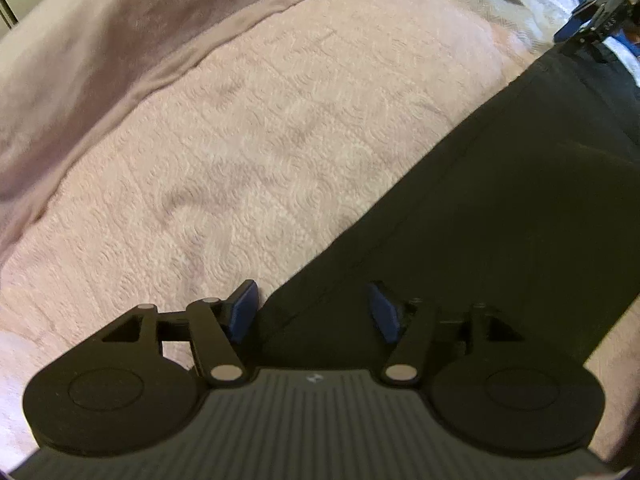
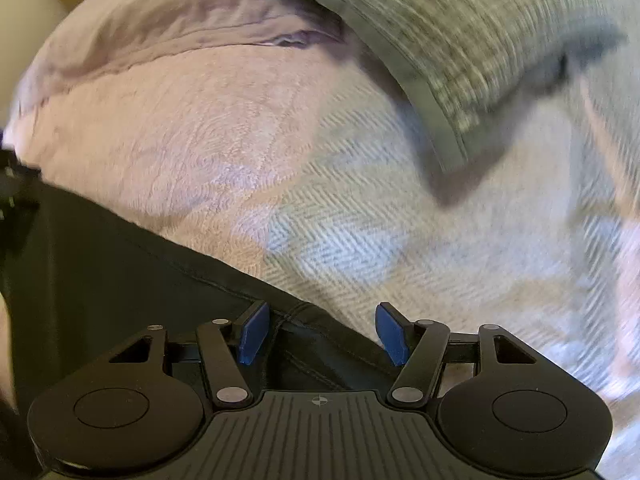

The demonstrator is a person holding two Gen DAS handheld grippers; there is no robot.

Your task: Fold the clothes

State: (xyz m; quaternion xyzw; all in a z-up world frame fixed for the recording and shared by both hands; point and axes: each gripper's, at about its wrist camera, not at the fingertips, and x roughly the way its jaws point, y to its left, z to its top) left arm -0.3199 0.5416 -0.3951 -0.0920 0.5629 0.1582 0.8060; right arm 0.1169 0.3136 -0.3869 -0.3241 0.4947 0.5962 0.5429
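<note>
A dark garment [image 1: 500, 200] lies flat on the bed and runs on a slant from the bottom middle to the upper right in the left wrist view. My left gripper [image 1: 314, 312] is open just above its near end, and the garment's stitched edge passes between the blue pads [image 1: 244, 312]. My right gripper [image 1: 592, 20] shows small at the garment's far end. In the right wrist view the same garment [image 2: 120, 264] fills the lower left. There my right gripper [image 2: 323, 334] is open over its seamed hem, its pads [image 2: 254, 334] apart and not pressing the cloth.
A pink textured bedspread [image 1: 240, 160] covers the bed under the garment. A mauve sheet or pillow [image 1: 100, 60] is bunched along the far left. A pale herringbone blanket [image 2: 380, 240] and a grey-green patterned pillow [image 2: 460, 40] lie to the right.
</note>
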